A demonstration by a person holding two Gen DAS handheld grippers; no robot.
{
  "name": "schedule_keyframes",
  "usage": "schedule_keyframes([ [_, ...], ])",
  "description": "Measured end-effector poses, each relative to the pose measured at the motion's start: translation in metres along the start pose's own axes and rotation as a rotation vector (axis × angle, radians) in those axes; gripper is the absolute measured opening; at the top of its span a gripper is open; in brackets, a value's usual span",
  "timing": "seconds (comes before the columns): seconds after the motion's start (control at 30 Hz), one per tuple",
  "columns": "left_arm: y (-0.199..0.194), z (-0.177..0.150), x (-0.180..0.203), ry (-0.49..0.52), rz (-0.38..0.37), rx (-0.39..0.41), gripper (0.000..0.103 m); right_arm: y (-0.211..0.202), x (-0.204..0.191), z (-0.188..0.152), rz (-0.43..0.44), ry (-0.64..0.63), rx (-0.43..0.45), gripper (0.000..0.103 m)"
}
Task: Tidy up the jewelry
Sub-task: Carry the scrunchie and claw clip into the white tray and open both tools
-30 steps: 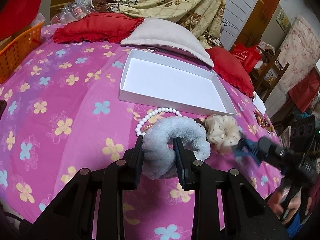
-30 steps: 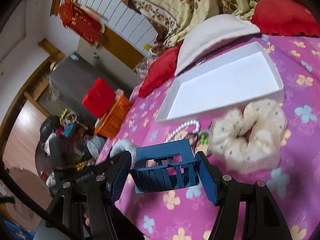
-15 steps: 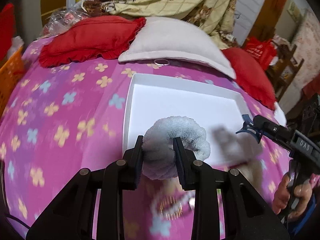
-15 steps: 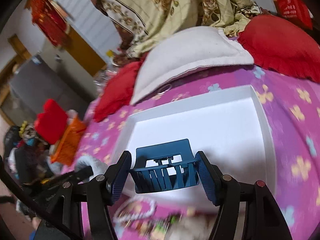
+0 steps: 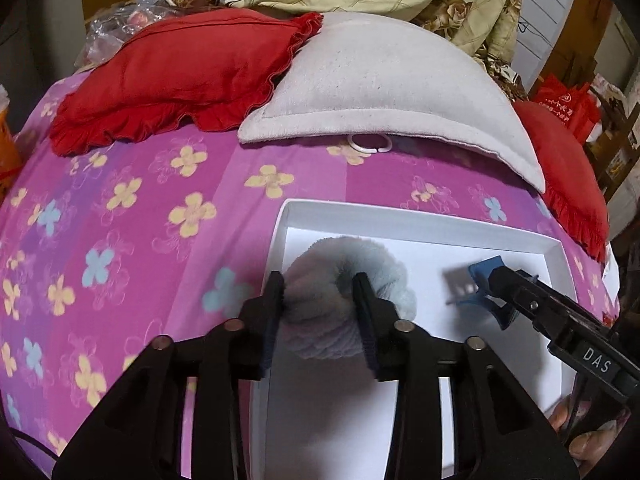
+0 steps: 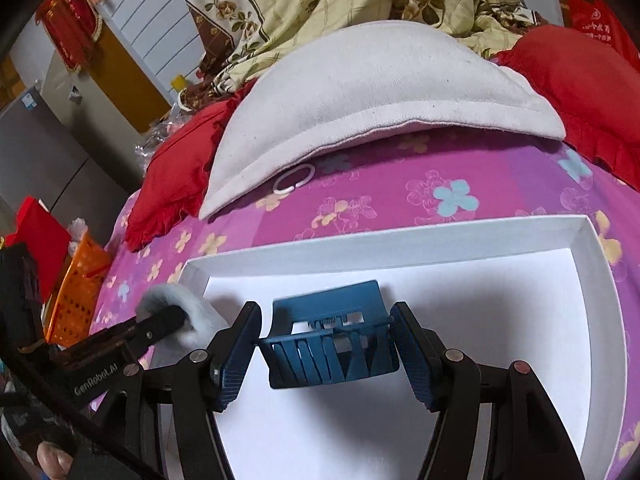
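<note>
My left gripper (image 5: 320, 312) is shut on a fluffy pale blue scrunchie (image 5: 344, 280) and holds it over the left part of the white tray (image 5: 420, 214). My right gripper (image 6: 328, 344) is shut on a blue hair claw clip (image 6: 332, 344) and holds it over the tray's floor (image 6: 440, 360). In the left wrist view the right gripper (image 5: 490, 288) with the clip (image 5: 482, 276) shows at the right above the tray. In the right wrist view the left gripper (image 6: 168, 316) with the scrunchie (image 6: 188, 304) shows at the tray's left corner.
The tray lies on a pink flowered bedspread (image 5: 140, 220). Behind it are a grey-white pillow (image 5: 380, 80), red cushions (image 5: 180, 68) and a small white ring (image 5: 370, 143). An orange basket (image 6: 76, 292) stands at the bed's left edge.
Both grippers have moved forward from the bedspread to above the tray, each carrying its item. The bead bracelet and cream scrunchie have dropped out of view.
</note>
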State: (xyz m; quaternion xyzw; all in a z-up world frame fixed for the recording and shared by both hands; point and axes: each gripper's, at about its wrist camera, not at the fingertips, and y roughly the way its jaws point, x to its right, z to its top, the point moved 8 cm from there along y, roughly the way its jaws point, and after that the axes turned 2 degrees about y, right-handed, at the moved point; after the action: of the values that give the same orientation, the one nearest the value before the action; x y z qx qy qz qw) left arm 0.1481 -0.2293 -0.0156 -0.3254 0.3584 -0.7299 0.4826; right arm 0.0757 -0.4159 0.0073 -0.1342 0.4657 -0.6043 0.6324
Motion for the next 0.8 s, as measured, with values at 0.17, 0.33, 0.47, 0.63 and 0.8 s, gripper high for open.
schedule_keyframes([
  [0.17,0.001,0.0,0.001,-0.018,-0.031,-0.004,0.048,0.002,-0.003,0.0,-0.027,-0.016,-0.012,0.071],
  [0.33,-0.019,-0.005,-0.001,-0.045,-0.068,0.001,0.049,-0.024,-0.001,0.004,-0.011,0.012,0.02,0.071],
  [0.47,-0.055,-0.009,-0.002,-0.049,-0.09,0.038,0.049,-0.067,0.0,0.0,-0.001,-0.008,0.054,0.071],
  [0.63,-0.112,-0.035,0.002,-0.003,-0.09,0.096,0.05,-0.125,0.005,-0.041,0.016,-0.078,0.066,0.078],
  [0.8,-0.143,-0.094,0.009,0.041,-0.094,0.09,0.055,-0.162,0.021,-0.103,0.015,-0.132,0.049,0.079],
])
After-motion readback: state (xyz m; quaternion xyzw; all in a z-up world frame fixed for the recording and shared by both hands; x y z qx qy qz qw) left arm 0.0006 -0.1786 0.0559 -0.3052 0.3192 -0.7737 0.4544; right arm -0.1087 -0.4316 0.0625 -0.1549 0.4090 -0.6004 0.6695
